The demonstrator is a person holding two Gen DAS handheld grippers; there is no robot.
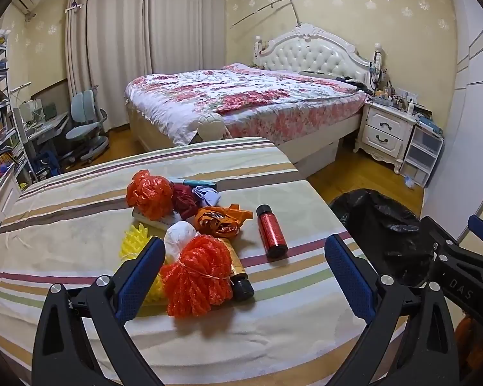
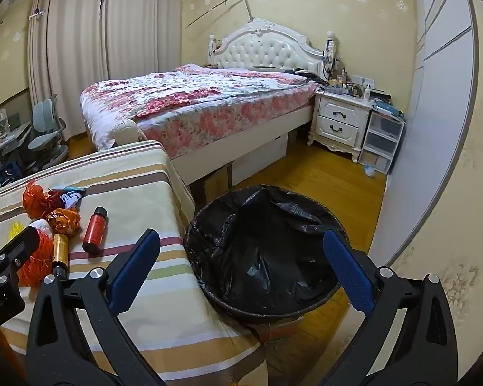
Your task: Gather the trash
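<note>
Nothing is collected yet, as far as I can judge: the black-lined trash bin (image 2: 267, 251) on the floor off the right edge of the tabletop (image 1: 80, 225) looks empty, only crumpled liner showing, though I cannot see its very bottom. All the trash lies in one cluster near the middle of the striped tabletop, so the whole job is ahead of me.

My left hand-held gripper (image 1: 244, 276) hangs over the near edge with its jaws spread wide and nothing between the pads; the orange mesh bundle (image 1: 198, 276) sits just ahead of it. My right hand-held gripper (image 2: 241, 270) is likewise wide apart and empty, above the bin's near rim.

The count:
- one orange mesh bundle tied with string, nearest me
- one crumpled orange plastic bag (image 1: 149, 197) toward the far side
- one orange foil wrapper (image 1: 220, 220), beside the red bottle
- one red bottle (image 1: 271, 231) with a black cap, lying alone toward the right edge
- one gold tube (image 1: 238, 270) with a black cap, touching the mesh bundle
- one white wad (image 1: 180, 238)
- one yellow spiky piece (image 1: 133, 241), partly hidden by my left finger
- one dark red crumpled piece (image 1: 183, 199)
- one pale blue scrap (image 1: 206, 194)
- one teal strip (image 1: 193, 182) at the far side

A whitish flat thing lies under the orange bag; I cannot tell what it is.
</note>
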